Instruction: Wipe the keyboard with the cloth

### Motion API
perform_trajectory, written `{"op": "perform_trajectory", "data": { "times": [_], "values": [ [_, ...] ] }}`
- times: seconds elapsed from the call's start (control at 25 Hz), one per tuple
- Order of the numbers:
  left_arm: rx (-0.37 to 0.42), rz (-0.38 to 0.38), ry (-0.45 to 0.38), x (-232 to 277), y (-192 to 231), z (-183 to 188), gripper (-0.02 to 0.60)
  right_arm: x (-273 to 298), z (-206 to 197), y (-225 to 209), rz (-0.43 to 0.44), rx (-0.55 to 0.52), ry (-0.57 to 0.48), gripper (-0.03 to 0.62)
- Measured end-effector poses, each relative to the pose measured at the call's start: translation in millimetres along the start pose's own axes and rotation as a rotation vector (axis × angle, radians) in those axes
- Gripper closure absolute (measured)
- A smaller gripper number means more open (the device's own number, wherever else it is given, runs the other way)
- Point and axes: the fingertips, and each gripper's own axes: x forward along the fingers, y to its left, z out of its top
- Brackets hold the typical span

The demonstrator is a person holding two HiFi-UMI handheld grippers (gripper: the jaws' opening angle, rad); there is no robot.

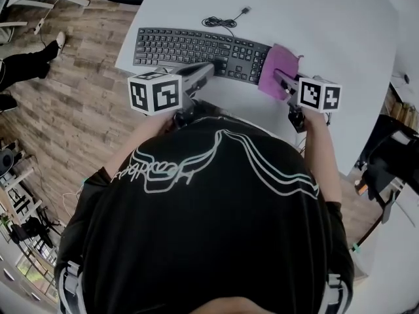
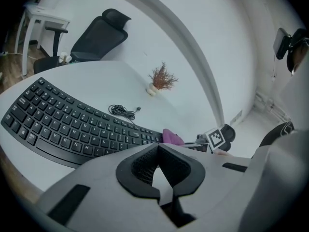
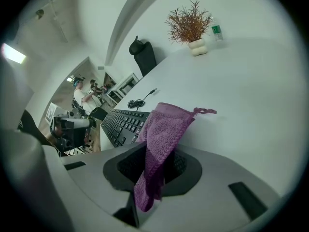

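Observation:
A black keyboard (image 1: 196,50) lies across the white table (image 1: 327,25); it also shows in the left gripper view (image 2: 72,124) and the right gripper view (image 3: 123,122). A purple cloth (image 1: 278,64) hangs over the keyboard's right end, pinched by my right gripper (image 1: 280,78). In the right gripper view the cloth (image 3: 161,129) runs up from between the shut jaws (image 3: 154,170) and folds over toward the table. My left gripper (image 1: 208,69) hovers by the keyboard's front edge near the middle; its jaws (image 2: 159,170) look shut with nothing between them. The cloth (image 2: 172,137) shows beyond it.
The keyboard's coiled cable (image 1: 219,22) lies behind it. A small potted dried plant (image 2: 161,79) stands further back on the table (image 3: 190,25). A black office chair (image 2: 99,35) is beyond the table. A person's legs (image 1: 26,61) are on the wooden floor at left.

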Motion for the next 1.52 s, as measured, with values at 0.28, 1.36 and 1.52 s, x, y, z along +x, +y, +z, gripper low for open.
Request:
{"op": "perform_trajectory", "data": {
  "times": [0.28, 1.36, 1.52],
  "values": [
    [0.004, 0.036, -0.019, 0.2, -9.2, -3.5, 0.576, -10.8, -3.8, -14.7, 0.015, 0.015, -0.039, 0.534],
    [0.160, -0.109, -0.028, -84.6, -72.0, -33.1, 0.575, -121.0, -8.6, 142.0, 0.113, -0.055, -0.560, 0.534],
    [0.236, -0.153, -0.076, -135.0, -93.0, -44.2, 0.577, -141.3, -25.3, 213.5, 0.147, -0.112, -0.622, 0.534]
  ]
}}
